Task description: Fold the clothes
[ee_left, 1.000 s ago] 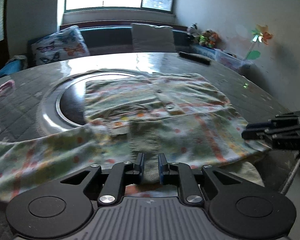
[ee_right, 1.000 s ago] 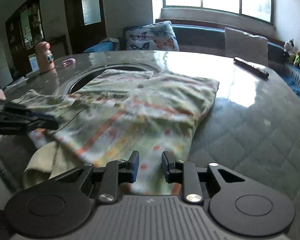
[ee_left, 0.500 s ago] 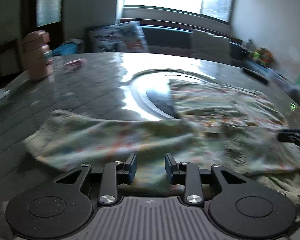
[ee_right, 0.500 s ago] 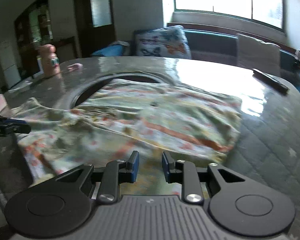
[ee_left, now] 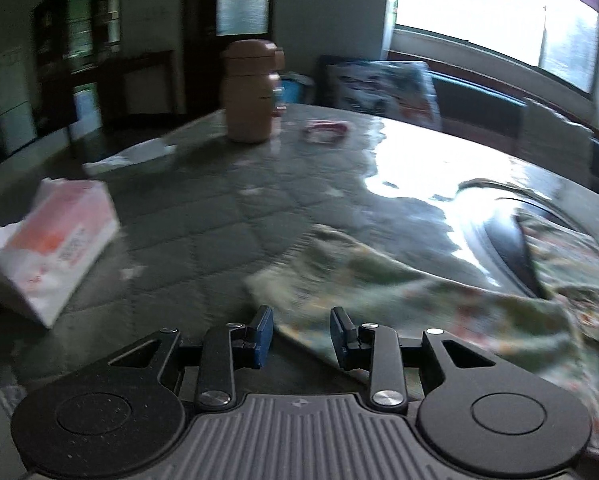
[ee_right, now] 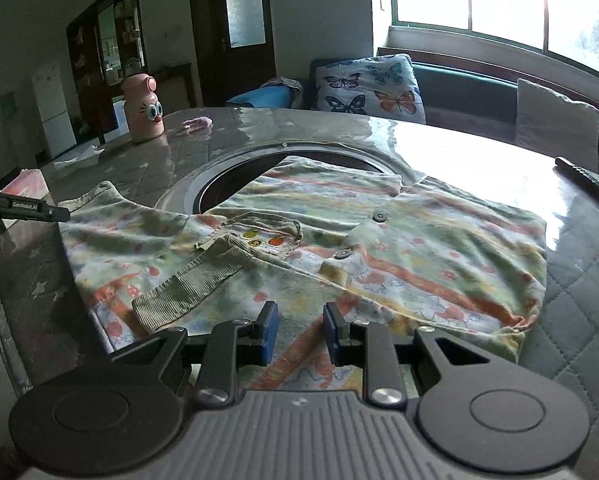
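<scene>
Left tool [ee_left: 301, 334]: jaws wide, empty, at the shirt's [ee_right: 339, 248] sleeve edge. Right tool [ee_right: 296, 334]: jaws wide, empty, over the shirt's hem. Shirt: spread flat near the worktop's [ee_right: 579, 280] front edge.

A wide, bright window [ee_right: 499, 12] with a pale frame fills the far wall and throws a white glare across the glossy grey quilted-pattern worktop [ee_right: 451, 148]. Under the window runs a dark teal bench seat [ee_right: 459, 84] carrying a white butterfly-print cushion [ee_right: 369, 88] and a plain cream cushion [ee_right: 555, 120]. Left of the window stands a dark wooden door with a frosted glass pane [ee_right: 243, 4]. Further left, dim dark shelving [ee_right: 111, 40] and a white fridge [ee_right: 55, 108] stand against the pale wall.
</scene>
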`<control>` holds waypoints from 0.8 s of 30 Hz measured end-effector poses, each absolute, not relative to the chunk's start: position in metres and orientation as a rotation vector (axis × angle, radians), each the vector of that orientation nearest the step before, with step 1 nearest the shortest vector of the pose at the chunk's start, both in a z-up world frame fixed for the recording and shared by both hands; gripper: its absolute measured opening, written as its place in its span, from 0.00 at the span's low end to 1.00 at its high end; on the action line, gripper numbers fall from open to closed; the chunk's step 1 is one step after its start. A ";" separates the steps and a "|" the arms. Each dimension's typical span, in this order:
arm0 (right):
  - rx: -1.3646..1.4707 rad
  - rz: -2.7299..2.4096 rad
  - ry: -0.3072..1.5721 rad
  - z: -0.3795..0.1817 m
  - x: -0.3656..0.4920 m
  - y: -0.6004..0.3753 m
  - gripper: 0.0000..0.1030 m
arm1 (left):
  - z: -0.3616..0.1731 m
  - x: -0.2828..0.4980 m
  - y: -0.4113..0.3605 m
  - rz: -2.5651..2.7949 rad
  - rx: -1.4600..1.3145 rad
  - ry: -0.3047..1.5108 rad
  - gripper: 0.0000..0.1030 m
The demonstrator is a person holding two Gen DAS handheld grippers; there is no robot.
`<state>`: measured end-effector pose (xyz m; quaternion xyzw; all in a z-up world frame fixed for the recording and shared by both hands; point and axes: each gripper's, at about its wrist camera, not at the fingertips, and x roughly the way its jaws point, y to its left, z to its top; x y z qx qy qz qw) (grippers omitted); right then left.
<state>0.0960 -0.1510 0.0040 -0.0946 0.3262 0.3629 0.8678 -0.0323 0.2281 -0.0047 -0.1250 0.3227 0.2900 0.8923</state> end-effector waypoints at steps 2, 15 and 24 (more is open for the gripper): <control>-0.196 0.759 0.684 0.005 0.096 -0.152 0.24 | -0.007 -0.032 0.237 0.633 -0.276 0.672 0.34; -0.177 0.753 0.670 0.012 0.091 -0.156 0.23 | -0.001 -0.033 0.247 0.590 -0.358 0.606 0.05; -0.122 0.727 0.657 0.018 0.088 -0.173 0.23 | 0.056 -0.027 0.168 0.291 -0.321 0.482 0.03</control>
